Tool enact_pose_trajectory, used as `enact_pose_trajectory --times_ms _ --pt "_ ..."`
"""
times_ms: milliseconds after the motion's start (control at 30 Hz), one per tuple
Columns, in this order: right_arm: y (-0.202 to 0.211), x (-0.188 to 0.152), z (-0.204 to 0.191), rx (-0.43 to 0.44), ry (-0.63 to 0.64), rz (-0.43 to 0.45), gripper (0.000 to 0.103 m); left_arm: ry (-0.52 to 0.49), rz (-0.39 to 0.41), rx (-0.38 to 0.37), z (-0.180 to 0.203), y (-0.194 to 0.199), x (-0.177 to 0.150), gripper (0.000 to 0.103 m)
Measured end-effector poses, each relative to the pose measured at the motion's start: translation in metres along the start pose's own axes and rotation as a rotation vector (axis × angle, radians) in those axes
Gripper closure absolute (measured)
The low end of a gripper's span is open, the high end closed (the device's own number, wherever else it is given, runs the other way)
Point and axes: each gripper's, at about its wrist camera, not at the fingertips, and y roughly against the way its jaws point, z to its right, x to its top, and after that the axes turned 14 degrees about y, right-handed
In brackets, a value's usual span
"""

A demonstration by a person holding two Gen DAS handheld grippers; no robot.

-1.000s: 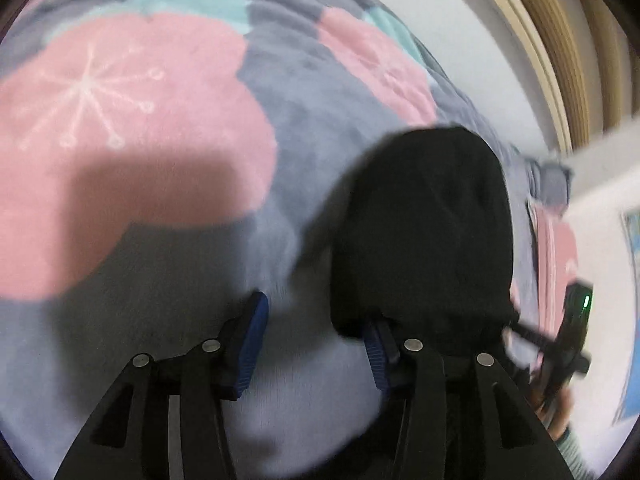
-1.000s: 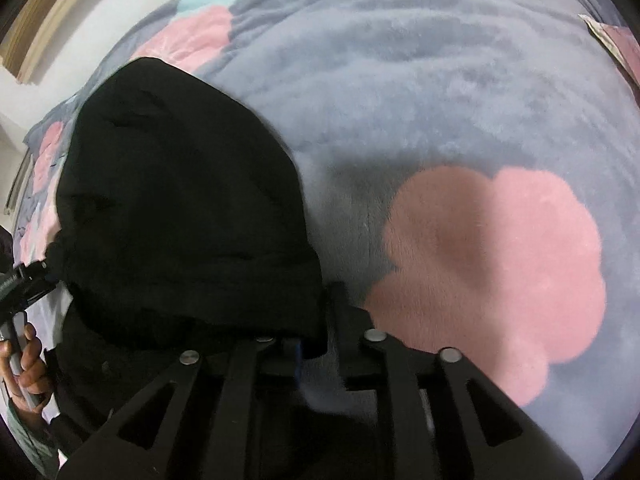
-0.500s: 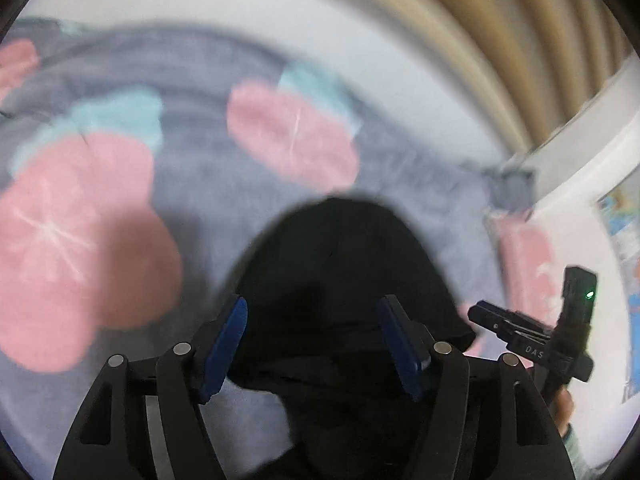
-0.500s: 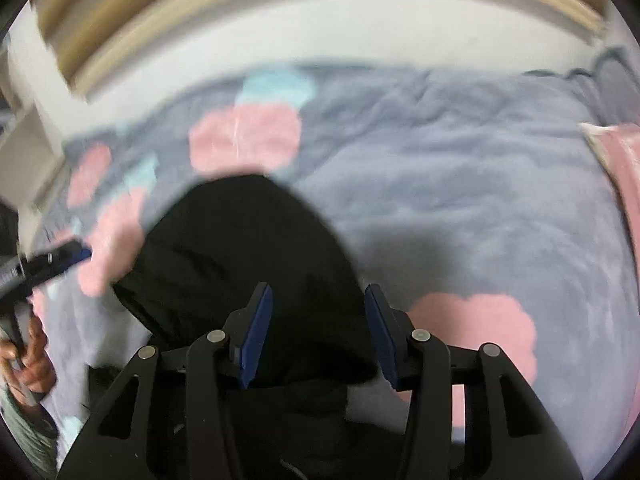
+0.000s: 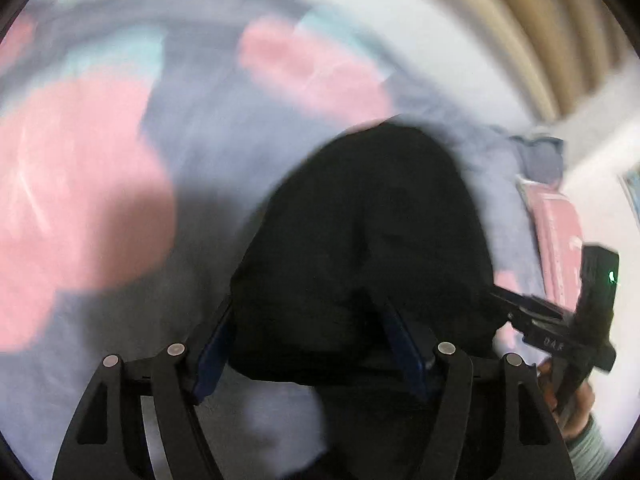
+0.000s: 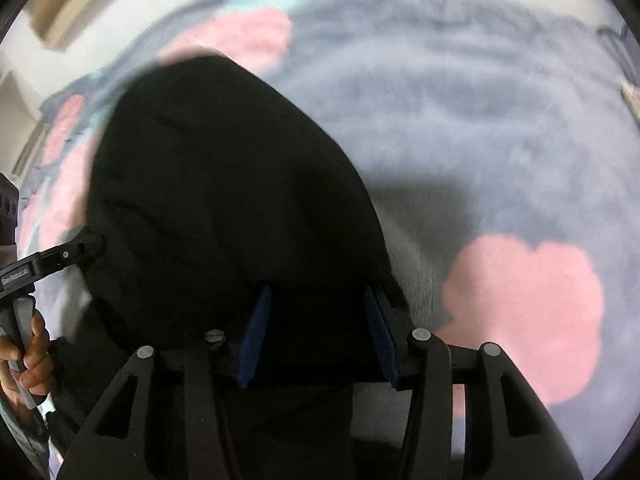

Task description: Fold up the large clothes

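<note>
A black garment lies folded in a rounded heap on a grey blanket with pink flowers. My left gripper is open, its blue pads on either side of the garment's near edge. My right gripper is open too, its pads straddling the garment near its right edge. The right gripper also shows at the right of the left wrist view, and the left gripper at the left of the right wrist view. Both views are blurred by motion.
The blanket covers a bed that reaches a white wall with wooden trim. A pink pillow lies at the bed's right end. A hand holds the left gripper's handle.
My right gripper was shut on the garment's edge a second ago; it has opened. Both views swung up and back down over the garment. The left gripper moved right, so its jaws now straddle the garment.
</note>
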Motion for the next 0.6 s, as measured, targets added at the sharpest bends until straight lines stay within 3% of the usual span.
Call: enact_pose_trajectory --times_ms 133,267,367,467,600 --pt "0.017 0.037 -0.012 0.029 -0.002 0.111 0.051 -0.025 0.056 -0.042 0.025 0.01 0.022 0.029" --pt "-0.034 0.075 -0.023 -0.016 0.038 0.052 0.051 0.007 -0.003 0.074 0.019 -0.037 0.023 0.029" --pt "-0.072 0.068 -0.016 0.009 0.012 -0.021 0.051 0.042 -0.053 0.073 -0.011 -0.055 0.007 0.027" --pt "-0.081 0.043 -0.013 0.042 0.013 -0.015 0.051 0.101 -0.056 -0.011 -0.033 -0.061 -0.004 0.025" --pt "-0.071 0.042 -0.008 0.066 0.03 -0.015 0.051 0.018 -0.044 0.025 -0.017 -0.047 -0.007 0.025"
